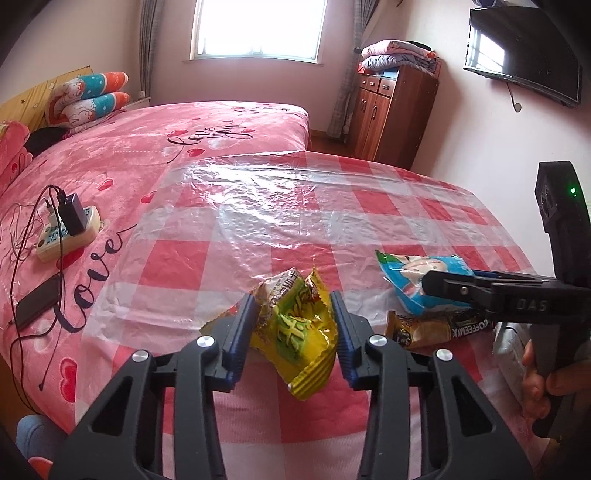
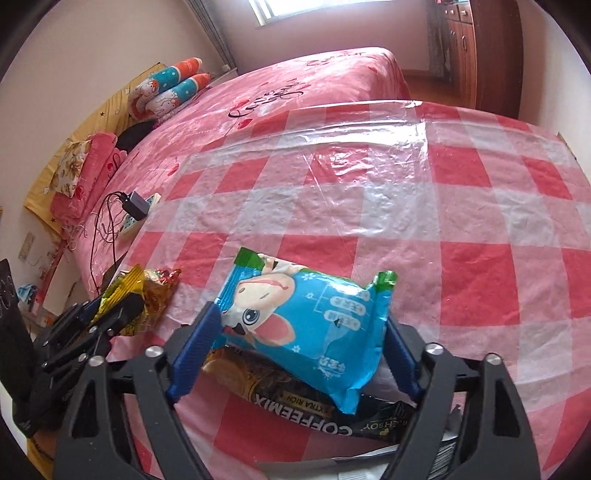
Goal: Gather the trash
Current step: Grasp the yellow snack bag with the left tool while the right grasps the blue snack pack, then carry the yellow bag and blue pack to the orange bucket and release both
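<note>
Trash wrappers lie grouped at the near edge of the red-and-white checked tablecloth (image 1: 369,206), which is overlaid with a clear plastic sheet (image 2: 369,173). The left gripper (image 1: 294,328) has its blue pads pressed against both sides of a crumpled yellow-green snack wrapper (image 1: 295,332), pinching it; the wrapper's lower end hangs free below the pads. The right gripper (image 2: 297,350) brackets a blue cartoon-printed packet (image 2: 306,325): its left pad touches the packet's end and its right pad sits against the opposite end, though a firm squeeze cannot be confirmed. Beneath that packet lies a dark coffee-mix sachet (image 2: 303,402), flat on the cloth, with a white wrapper (image 1: 509,343) just beside it. A hand (image 1: 539,380) grips the right tool's handle. Beyond the table stands a bed with a pink bedspread (image 1: 166,140), bearing a power strip (image 1: 70,229) with a black charger plugged in and a dark phone (image 1: 37,302). Farther back are patterned pillows (image 1: 92,98), a wooden cabinet (image 1: 388,114) topped with folded blankets (image 1: 399,55), a wall-mounted television (image 1: 524,51), and a bright window (image 1: 258,26).
</note>
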Available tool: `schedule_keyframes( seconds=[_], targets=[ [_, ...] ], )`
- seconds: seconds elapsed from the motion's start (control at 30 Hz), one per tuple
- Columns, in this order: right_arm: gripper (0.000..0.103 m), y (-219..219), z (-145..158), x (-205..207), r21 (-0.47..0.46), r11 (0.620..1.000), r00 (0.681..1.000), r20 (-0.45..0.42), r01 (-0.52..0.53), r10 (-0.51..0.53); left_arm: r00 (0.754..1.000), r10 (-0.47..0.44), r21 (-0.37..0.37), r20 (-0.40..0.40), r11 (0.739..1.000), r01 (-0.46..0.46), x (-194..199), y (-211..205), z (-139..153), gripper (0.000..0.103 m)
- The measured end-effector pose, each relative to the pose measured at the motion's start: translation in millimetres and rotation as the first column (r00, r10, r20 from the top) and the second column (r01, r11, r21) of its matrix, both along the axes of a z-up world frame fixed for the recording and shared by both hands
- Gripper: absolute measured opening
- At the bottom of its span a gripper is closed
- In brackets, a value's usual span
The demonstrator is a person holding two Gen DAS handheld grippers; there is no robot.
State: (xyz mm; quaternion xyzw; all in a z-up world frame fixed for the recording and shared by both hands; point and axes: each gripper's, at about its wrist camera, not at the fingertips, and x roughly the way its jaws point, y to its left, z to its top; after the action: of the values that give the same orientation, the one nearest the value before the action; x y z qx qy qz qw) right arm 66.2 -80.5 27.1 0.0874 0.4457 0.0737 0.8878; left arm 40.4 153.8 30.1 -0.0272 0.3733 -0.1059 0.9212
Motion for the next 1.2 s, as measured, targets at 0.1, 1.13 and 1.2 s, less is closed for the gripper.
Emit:
schedule_keyframes(
  seconds=[0.1, 1.13, 1.2],
  targets=[
    [0.07, 3, 1, -4, -0.022, 1.0, 1.0, 0.023, -0.006, 0.006, 1.0, -0.004, -0.009, 0.004, 1.0, 0.004, -5, 0, 2, 0.037],
    [0.055, 45, 24, -83, 0.03, 0.99, 0.979, 0.157, -0.137, 0.131, 1.0, -0.001, -0.171, 0.018, 0.985, 0.004, -94, 32, 31, 0.031],
    [0.055, 50, 23, -90, 0.032, 0.988, 0.978, 0.151, -0.149, 0.143, 1.0, 0.003, -0.173, 0.017, 0.985, 0.0, -101, 36, 31, 0.031]
  ],
)
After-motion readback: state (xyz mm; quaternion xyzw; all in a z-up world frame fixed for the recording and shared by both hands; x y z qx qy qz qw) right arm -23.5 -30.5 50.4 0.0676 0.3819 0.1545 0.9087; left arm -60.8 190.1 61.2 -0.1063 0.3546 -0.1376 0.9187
